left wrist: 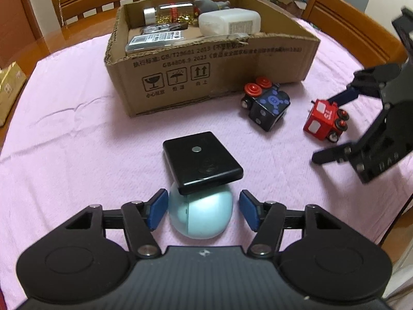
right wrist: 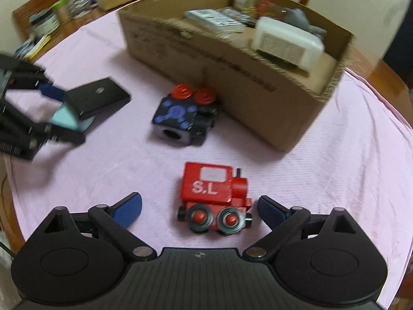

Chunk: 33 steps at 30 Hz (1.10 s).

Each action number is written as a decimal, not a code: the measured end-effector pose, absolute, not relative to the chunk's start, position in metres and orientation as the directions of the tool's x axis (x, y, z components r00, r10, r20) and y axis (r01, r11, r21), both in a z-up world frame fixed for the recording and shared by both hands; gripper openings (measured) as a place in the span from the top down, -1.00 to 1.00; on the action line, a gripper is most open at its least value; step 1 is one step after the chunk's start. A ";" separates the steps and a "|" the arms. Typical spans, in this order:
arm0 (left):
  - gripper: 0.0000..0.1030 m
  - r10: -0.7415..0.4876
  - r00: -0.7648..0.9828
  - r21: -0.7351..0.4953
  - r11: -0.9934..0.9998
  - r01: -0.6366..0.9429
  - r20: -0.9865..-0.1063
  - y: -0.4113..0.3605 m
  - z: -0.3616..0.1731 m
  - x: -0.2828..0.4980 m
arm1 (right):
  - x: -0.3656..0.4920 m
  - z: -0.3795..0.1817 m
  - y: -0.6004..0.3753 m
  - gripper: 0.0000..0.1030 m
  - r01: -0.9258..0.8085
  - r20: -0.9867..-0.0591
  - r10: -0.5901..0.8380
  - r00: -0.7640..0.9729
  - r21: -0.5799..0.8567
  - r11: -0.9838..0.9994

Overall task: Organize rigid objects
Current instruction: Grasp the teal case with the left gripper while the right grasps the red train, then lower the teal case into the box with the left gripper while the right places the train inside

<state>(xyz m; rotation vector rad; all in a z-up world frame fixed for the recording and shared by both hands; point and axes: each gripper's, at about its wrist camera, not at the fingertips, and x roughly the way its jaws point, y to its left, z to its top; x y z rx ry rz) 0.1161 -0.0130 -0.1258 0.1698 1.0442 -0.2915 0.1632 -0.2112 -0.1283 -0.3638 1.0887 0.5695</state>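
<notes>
Nearest you, your left claw [left wrist: 200, 210] stands with its blue pads [left wrist: 156, 211] either side of the pale teal rounded plastic shell [left wrist: 201, 217]; the left pad looks just touching, the right pad shows a gap, so read it as parted and not gripping. A flat black rectangular case [left wrist: 202, 161] lies tilted with its near edge propped on that shell. Risk: if you close now, the shell may squirt out from the curved sides and the case will slide off onto the pink cloth-covered surface [left wrist: 77, 134]. Your right claw [right wrist: 198, 210] is wide apart around the red wooden toy locomotive marked "S.L" [right wrist: 214, 196], which lies on its side, wheels toward you; neither pad touches it. Risk: the wheels and chimney give uneven faces, so it may twist in the grip. Further out, the black toy wagon with blue pattern and red discs [right wrist: 184, 115] lies just beside the open brown cardboard box [right wrist: 258, 98], which already holds several items. Risk: dropping more in could catch the box's front wall or knock the white bottle [right wrist: 286, 44].
</notes>
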 end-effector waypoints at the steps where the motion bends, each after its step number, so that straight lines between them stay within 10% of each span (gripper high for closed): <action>1: -0.16 -0.156 0.465 0.003 0.947 0.323 -0.871 -0.014 -0.125 0.116 | 0.163 -0.128 -0.210 -0.80 -0.593 -0.904 0.245 0.351 -0.012 0.805; 10: 0.00 -0.201 0.432 -0.068 0.950 0.305 -0.879 -0.003 -0.113 0.123 | 0.165 -0.119 -0.212 -0.09 -0.549 -0.901 0.223 0.373 -0.020 0.836; 33: -0.01 -0.137 0.363 -0.040 0.965 0.261 -0.922 0.003 -0.122 0.117 | 0.159 -0.120 -0.207 -0.11 -0.570 -0.913 0.205 0.352 -0.035 0.821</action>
